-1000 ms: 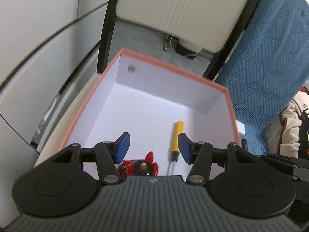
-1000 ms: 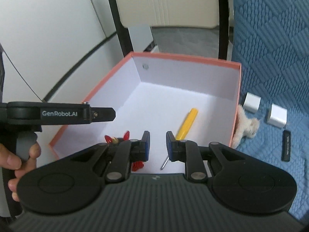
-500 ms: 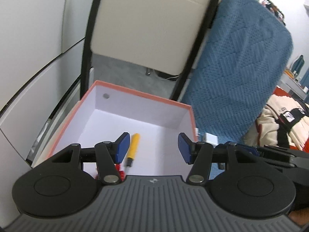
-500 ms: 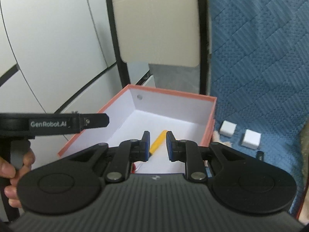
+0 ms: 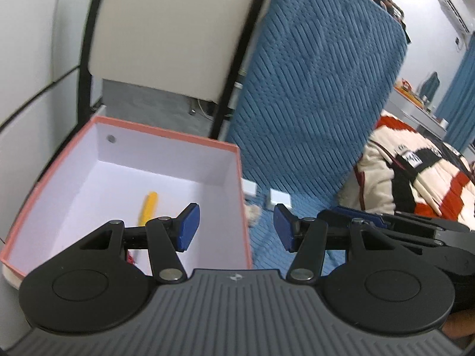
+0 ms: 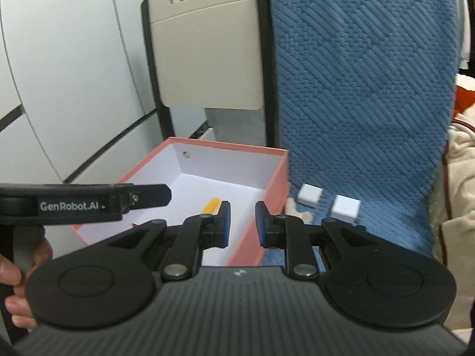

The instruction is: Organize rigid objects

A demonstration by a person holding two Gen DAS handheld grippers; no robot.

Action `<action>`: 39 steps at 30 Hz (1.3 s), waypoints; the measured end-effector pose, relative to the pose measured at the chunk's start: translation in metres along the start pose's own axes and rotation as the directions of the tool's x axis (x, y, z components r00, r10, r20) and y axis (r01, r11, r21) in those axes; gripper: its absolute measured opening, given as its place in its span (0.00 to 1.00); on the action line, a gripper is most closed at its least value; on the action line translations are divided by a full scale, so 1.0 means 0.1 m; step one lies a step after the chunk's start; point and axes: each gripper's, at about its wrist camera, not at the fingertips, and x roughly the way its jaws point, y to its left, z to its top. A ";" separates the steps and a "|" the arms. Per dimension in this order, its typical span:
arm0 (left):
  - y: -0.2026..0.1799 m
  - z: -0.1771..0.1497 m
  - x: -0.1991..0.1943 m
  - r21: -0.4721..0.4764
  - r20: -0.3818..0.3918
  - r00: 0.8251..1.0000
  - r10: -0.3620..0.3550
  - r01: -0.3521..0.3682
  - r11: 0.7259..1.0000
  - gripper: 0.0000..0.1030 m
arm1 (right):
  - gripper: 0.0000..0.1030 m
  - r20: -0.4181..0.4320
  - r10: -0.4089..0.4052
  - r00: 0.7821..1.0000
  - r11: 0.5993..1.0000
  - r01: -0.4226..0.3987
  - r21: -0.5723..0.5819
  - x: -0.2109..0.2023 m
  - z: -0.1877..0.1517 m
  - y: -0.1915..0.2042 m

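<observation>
A salmon-rimmed box [image 5: 237,178] with a white inside sits on the blue blanket, at the lower left of both views. In it lies a yellow-handled screwdriver [image 5: 150,206] [image 6: 212,204]. A red toy [image 5: 130,259] shows only as a sliver behind my left finger. My left gripper [image 5: 234,225] hangs open and empty over the box's right wall. My right gripper [image 6: 241,225] is shut with nothing in it, above the same wall. Two white blocks [image 6: 310,194] [image 6: 346,207] lie on the blanket right of the box.
A small cream fluffy thing [image 6: 297,210] lies against the box's right wall. The blue blanket [image 6: 356,89] rises steeply behind. A beige chair back [image 6: 207,59] stands beyond the box. Red, cream and black clothing [image 5: 415,178] is piled at the right. A hand [image 6: 12,270] holds the left gripper's handle.
Both grippers have drawn back, risen and swung right. The box has slid to the lower left of each view, and the white blocks have come into the left wrist view.
</observation>
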 end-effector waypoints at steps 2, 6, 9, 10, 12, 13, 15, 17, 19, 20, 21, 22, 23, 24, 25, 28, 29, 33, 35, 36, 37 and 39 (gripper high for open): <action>-0.08 -0.06 0.04 0.010 -0.010 1.000 -0.001 0.001 1.000 0.59 | 0.22 -0.006 -0.010 1.000 1.000 0.010 -0.008 -0.03 -0.06 -0.06; -0.20 -0.16 0.12 0.014 -0.031 0.999 -0.018 0.018 1.000 0.59 | 0.22 -0.017 -0.030 0.999 0.999 0.030 0.014 -0.09 -0.18 -0.23; -0.30 -0.22 0.14 0.042 -0.028 0.999 -0.023 0.025 0.999 0.59 | 0.22 -0.028 -0.061 0.998 0.998 0.061 0.011 -0.11 -0.25 -0.34; -0.32 -0.23 0.16 0.042 -0.033 0.999 -0.029 0.030 0.999 0.59 | 0.22 -0.031 -0.070 0.997 0.997 0.071 0.017 -0.12 -0.27 -0.39; -0.37 -0.26 0.18 0.040 -0.032 0.999 -0.038 0.040 0.998 0.59 | 0.22 -0.035 -0.070 0.997 0.997 0.071 0.040 -0.14 -0.30 -0.48; -0.40 -0.27 0.19 0.046 -0.030 0.999 -0.037 0.039 0.998 0.59 | 0.22 -0.036 -0.072 0.997 0.996 0.074 0.048 -0.16 -0.32 -0.52; -0.47 -0.31 0.22 0.062 -0.028 0.999 -0.028 0.030 0.998 0.59 | 0.22 -0.039 -0.085 0.996 0.995 0.087 0.046 -0.18 -0.35 -0.60; -0.54 -0.36 0.26 0.067 -0.033 0.999 -0.028 0.030 0.997 0.59 | 0.22 -0.046 -0.090 0.995 0.995 0.092 0.046 -0.20 -0.39 -0.66; -0.59 -0.39 0.31 0.065 -0.042 0.998 -0.036 0.039 0.997 0.59 | 0.22 -0.053 -0.089 0.995 0.994 0.092 0.057 -0.20 -0.44 -0.73; -0.62 -0.42 0.33 0.064 -0.047 0.998 -0.037 0.040 0.997 0.59 | 0.22 -0.054 -0.092 0.994 0.994 0.095 0.054 -0.20 -0.47 -0.75; -0.65 -0.44 0.35 0.065 -0.050 0.998 -0.039 0.042 0.997 0.59 | 0.22 -0.056 -0.102 0.993 0.993 0.105 0.049 -0.21 -0.49 -0.77; -0.68 -0.46 0.37 0.069 -0.053 0.998 -0.040 0.044 0.997 0.59 | 0.22 -0.059 -0.111 0.992 0.992 0.114 0.046 -0.21 -0.52 -0.79; -0.72 -0.48 0.39 0.072 -0.055 0.998 -0.042 0.046 0.996 0.59 | 0.22 -0.063 -0.116 0.991 0.992 0.119 0.047 -0.22 -0.54 -0.82; -0.75 -0.50 0.40 0.075 -0.058 0.997 -0.041 0.046 0.996 0.59 | 0.22 -0.074 -0.121 0.990 0.991 0.125 0.050 -0.23 -0.56 -0.85; -0.78 -0.52 0.41 0.075 -0.059 0.997 -0.041 0.046 0.996 0.59 | 0.22 -0.084 -0.129 0.988 0.990 0.133 0.049 -0.23 -0.58 -0.86; -0.85 -0.57 0.45 0.077 -0.067 0.997 -0.043 0.048 0.996 0.59 | 0.22 -0.096 -0.150 0.984 0.987 0.155 0.048 -0.27 -0.65 -0.93; -0.88 -0.59 0.45 0.083 -0.070 0.997 -0.041 0.047 0.995 0.59 | 0.22 -0.099 -0.148 0.984 0.986 0.154 0.059 -0.27 -0.68 -0.96; -0.96 -0.64 0.50 0.090 -0.084 0.996 -0.039 0.046 0.995 0.59 | 0.22 -0.102 -0.148 0.984 0.985 0.156 0.078 -0.27 -0.75 -1.04; -1.00 -0.67 0.52 0.087 -0.085 0.996 -0.034 0.042 0.995 0.59 | 0.22 -0.100 -0.148 0.984 0.985 0.156 0.077 -0.28 -0.77 -1.06; -1.01 -0.68 0.53 0.091 -0.086 0.996 -0.027 0.035 0.995 0.59 | 0.22 -0.099 -0.144 0.985 0.985 0.151 0.078 -0.28 -0.78 -1.08; -1.03 -0.70 0.55 0.093 -0.086 0.996 -0.022 0.030 0.995 0.59 | 0.22 -0.100 -0.139 0.985 0.986 0.147 0.079 -0.28 -0.79 -1.09; -1.07 -0.73 0.58 0.092 -0.089 0.996 -0.017 0.025 0.995 0.59 | 0.22 -0.101 -0.138 0.985 0.985 0.147 0.087 -0.29 -0.81 -1.13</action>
